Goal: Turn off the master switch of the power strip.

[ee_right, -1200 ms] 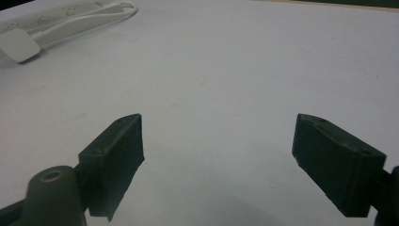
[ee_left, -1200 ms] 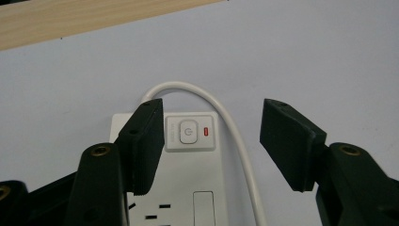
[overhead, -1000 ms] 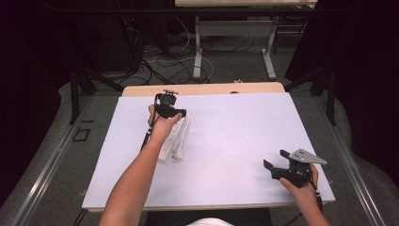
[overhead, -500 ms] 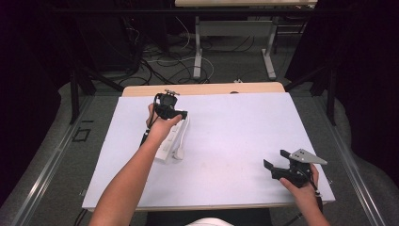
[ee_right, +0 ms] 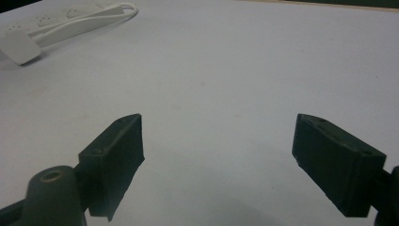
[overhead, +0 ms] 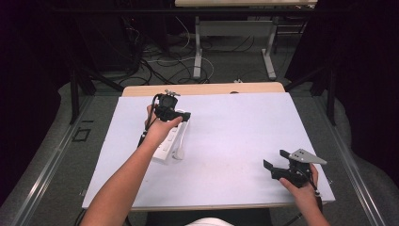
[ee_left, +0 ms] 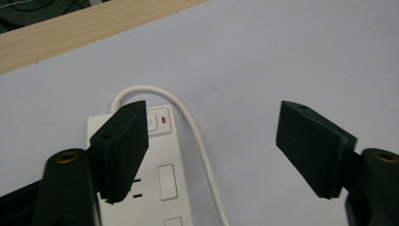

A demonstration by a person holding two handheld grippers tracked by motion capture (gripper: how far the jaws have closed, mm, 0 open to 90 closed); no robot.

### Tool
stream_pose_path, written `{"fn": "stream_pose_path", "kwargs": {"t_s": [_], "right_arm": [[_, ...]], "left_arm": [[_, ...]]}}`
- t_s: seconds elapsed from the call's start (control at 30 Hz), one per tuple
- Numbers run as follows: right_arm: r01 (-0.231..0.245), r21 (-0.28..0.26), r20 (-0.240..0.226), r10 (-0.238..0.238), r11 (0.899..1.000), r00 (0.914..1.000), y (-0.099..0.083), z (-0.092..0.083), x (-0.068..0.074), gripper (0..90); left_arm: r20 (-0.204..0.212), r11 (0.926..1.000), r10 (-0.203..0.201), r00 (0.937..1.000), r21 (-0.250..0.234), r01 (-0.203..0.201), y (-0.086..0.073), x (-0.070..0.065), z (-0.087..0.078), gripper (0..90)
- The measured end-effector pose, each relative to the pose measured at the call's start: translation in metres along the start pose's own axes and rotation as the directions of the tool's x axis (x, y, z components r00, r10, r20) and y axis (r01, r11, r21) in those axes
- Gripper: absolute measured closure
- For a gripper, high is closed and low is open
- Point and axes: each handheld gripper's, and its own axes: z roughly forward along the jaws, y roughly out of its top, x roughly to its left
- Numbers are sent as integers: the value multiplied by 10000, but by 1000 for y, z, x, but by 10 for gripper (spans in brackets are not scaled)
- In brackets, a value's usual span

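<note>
One white power strip [overhead: 170, 141] lies on my white desk [overhead: 235, 132], its cable [ee_left: 197, 136] looping beside it. My left gripper [ee_left: 211, 150] hovers above its switch end, fingers just opened wider, nothing between them. My right gripper [overhead: 274, 161] rests well apart, fingers open, empty. Behind the desk, cables on floor [overhead: 160, 56].

Left claw [overhead: 184, 114] far out on a stretched bare forearm, jaws apart, just been opening, nothing between them. Right claw [overhead: 275, 164] near the person, jaws wide, empty, grey plate on top.
</note>
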Motion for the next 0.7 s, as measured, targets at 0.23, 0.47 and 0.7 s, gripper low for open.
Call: {"fn": "stream_pose_path", "kwargs": {"t_s": [0.23,0.47,0.7], "right_arm": [[25,8,-41,-25,10000,10000,0,0,0,167],[132,27,4,-132,9999,9999,0,-1,-1,167],[49,-66,-97,-50,10000,9999,0,0,1,166]], "left_arm": [[310,9998,72,9995,-163,-67,-1,-5,-9,106],[717,9991,-69,9974,-412,99,-11,-5,-22,5],[830,9964,-189,9964,-803,256,-24,-2,-39,5]]}}
